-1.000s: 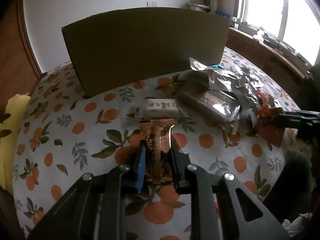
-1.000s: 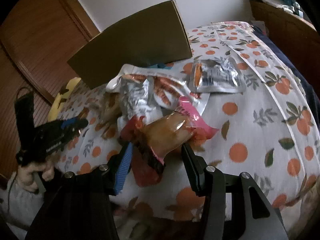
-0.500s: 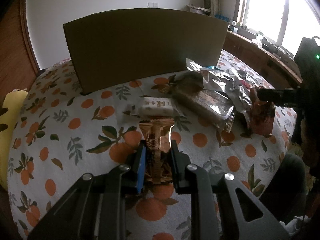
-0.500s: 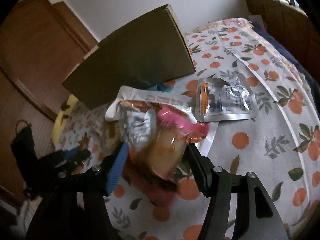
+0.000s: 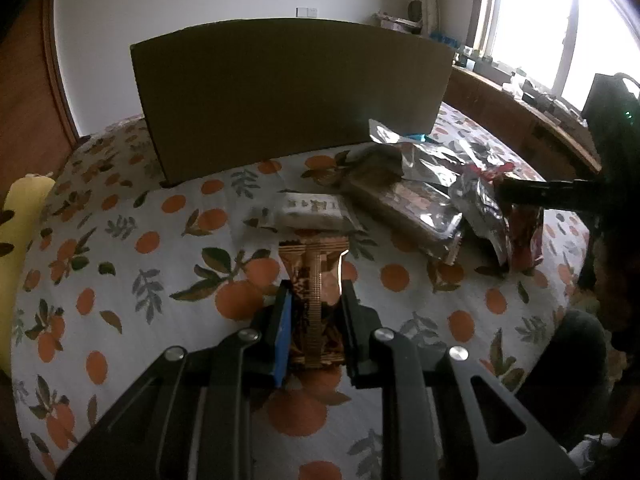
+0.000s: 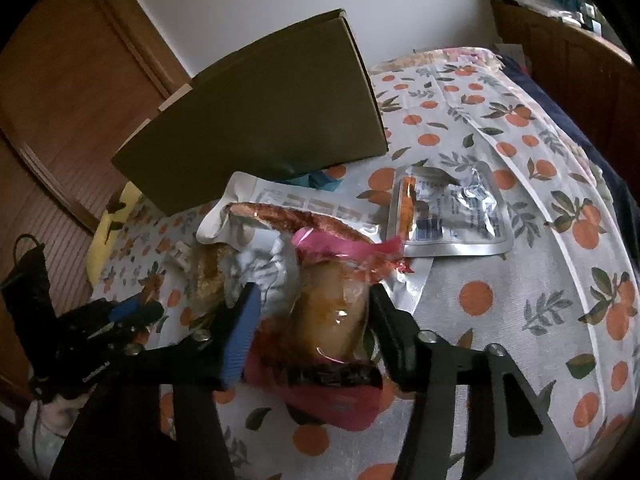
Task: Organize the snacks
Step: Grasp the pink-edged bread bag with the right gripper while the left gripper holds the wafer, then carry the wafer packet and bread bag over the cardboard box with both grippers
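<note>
On a bed spread with an orange-print cloth (image 5: 120, 248), the left gripper (image 5: 316, 300) is clamped on a brown ridged snack packet (image 5: 316, 280), its jaws pressed to the wrapper's two sides above the cloth. Directly ahead lies a white wrapped bar (image 5: 310, 212), and beyond it a tall cardboard box (image 5: 292, 92) walls off the far side of the bed. To the right sits a heap of foil and clear packets (image 5: 432, 184), with the right gripper (image 6: 312, 300) reaching in at its edge. The right wrist view shows that tool's jaws closed on a clear pouch with pink ends (image 6: 336, 312), lifted over the heap. It also reveals a flat silver sachet (image 6: 448, 212) lying apart on the cloth, and the box's open top edge, both unseen from the left. Only the left view takes in the bright window (image 5: 560, 20) and a yellow cushion (image 5: 20, 240) at the bed's edge
</note>
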`<control>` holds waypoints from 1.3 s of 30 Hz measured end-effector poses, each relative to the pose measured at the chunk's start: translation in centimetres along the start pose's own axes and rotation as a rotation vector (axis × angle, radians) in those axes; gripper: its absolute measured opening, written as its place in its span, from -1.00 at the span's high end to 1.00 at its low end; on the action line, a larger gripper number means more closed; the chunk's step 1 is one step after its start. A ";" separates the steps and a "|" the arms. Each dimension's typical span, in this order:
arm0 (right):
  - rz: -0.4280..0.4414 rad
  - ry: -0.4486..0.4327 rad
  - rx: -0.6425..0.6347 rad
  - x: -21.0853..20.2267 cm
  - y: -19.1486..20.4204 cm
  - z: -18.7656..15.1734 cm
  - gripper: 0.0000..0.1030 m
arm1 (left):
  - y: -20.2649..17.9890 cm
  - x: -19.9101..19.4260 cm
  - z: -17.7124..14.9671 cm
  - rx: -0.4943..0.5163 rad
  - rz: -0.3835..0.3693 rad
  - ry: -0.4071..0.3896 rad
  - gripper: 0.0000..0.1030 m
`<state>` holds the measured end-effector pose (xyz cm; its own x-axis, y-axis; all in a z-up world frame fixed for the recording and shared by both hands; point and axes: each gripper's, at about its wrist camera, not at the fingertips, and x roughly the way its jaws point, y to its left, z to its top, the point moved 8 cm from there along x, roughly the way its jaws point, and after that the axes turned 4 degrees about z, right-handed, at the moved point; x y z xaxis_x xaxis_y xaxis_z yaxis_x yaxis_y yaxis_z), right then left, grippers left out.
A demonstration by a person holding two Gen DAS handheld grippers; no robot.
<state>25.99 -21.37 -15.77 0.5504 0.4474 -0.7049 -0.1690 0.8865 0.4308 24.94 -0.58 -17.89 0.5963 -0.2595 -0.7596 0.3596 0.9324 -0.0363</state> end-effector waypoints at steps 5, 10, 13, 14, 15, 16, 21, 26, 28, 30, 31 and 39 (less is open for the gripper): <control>-0.009 -0.018 -0.018 -0.6 0.1 0.2 0.16 | -0.2 -0.5 0.0 -0.006 -0.003 -0.012 0.62; -0.012 -0.025 -0.026 -1.1 0.2 0.4 0.31 | -0.4 -1.4 0.4 -0.012 -0.016 -0.034 0.62; -0.024 -0.021 -0.036 -1.1 0.1 0.4 0.31 | -0.8 -1.8 0.5 -0.003 -0.014 -0.040 0.62; -0.026 -0.022 -0.037 -1.1 0.1 0.4 0.31 | -0.8 -1.9 0.6 0.000 -0.015 -0.042 0.62; -0.028 -0.025 -0.036 -1.1 0.1 0.5 0.31 | -0.9 -2.0 0.7 0.001 -0.013 -0.044 0.62; -0.024 -0.026 -0.037 -1.2 0.1 0.5 0.32 | -0.9 -2.0 0.7 0.002 -0.013 -0.046 0.62; -0.013 -0.040 -0.052 -1.9 0.7 0.7 0.32 | -1.0 -2.6 0.9 -0.003 -0.017 -0.060 0.62; -0.019 -0.063 -0.085 -3.1 1.4 1.6 0.33 | -1.1 -3.3 1.6 -0.009 -0.020 -0.083 0.62; -0.024 -0.072 -0.105 -3.6 1.9 2.1 0.33 | -1.2 -3.8 2.0 -0.008 -0.019 -0.096 0.62; -0.028 -0.081 -0.127 -4.1 2.4 2.7 0.33 | -1.1 -4.3 2.5 -0.007 -0.018 -0.108 0.62; -0.030 -0.085 -0.135 -4.3 2.6 2.9 0.33 | -1.1 -4.5 2.8 -0.006 -0.017 -0.116 0.62; -0.034 -0.121 -0.209 -6.3 4.6 4.6 0.33 | -0.9 -6.4 4.4 -0.011 -0.015 -0.167 0.62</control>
<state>25.56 -20.69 -6.76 0.6506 0.4109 -0.6386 -0.3077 0.9115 0.2730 23.97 -0.90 -10.10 0.7024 -0.3104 -0.6405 0.3616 0.9307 -0.0545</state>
